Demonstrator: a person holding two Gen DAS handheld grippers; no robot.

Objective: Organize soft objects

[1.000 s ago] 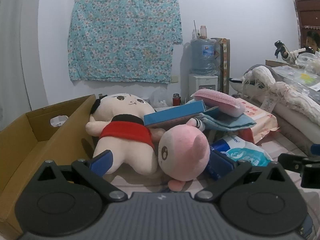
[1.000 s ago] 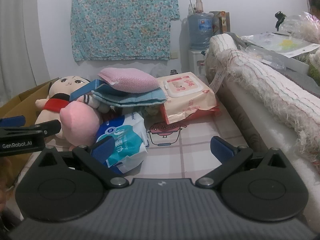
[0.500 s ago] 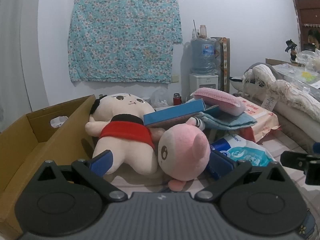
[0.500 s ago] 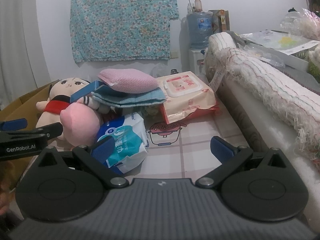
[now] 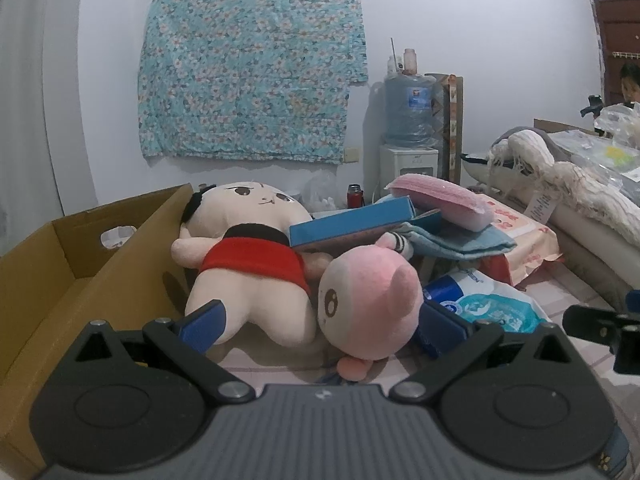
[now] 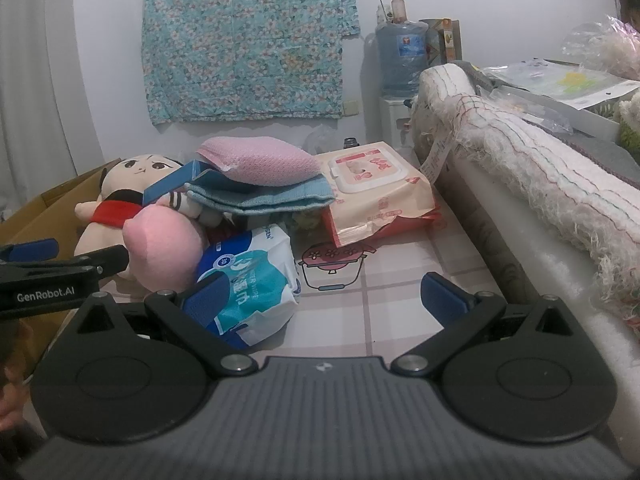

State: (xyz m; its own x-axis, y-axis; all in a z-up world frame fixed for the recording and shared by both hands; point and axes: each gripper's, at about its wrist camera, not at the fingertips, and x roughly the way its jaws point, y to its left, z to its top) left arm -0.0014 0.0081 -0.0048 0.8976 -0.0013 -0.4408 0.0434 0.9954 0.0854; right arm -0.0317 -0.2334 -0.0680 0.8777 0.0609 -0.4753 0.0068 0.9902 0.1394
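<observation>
Left gripper [image 5: 320, 322] gapes wide around the pink plush [image 5: 370, 304], empty; right gripper [image 6: 326, 296] spread wide, empty, beside the wipes pack [image 6: 256, 280].

lived-in home room: floral cloth [image 5: 252, 68] tacked on the wall, water dispenser [image 5: 408, 136] in the corner, bedding roll [image 6: 532, 168], plush toys [image 5: 248, 256] piled on a patterned floor mat [image 6: 400, 280]

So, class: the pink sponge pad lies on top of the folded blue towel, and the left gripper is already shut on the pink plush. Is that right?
Not quite. The left gripper is open, with its fingers either side of the pink plush, as the left wrist view shows. The pink sponge pad does lie on the folded blue towel.
</observation>
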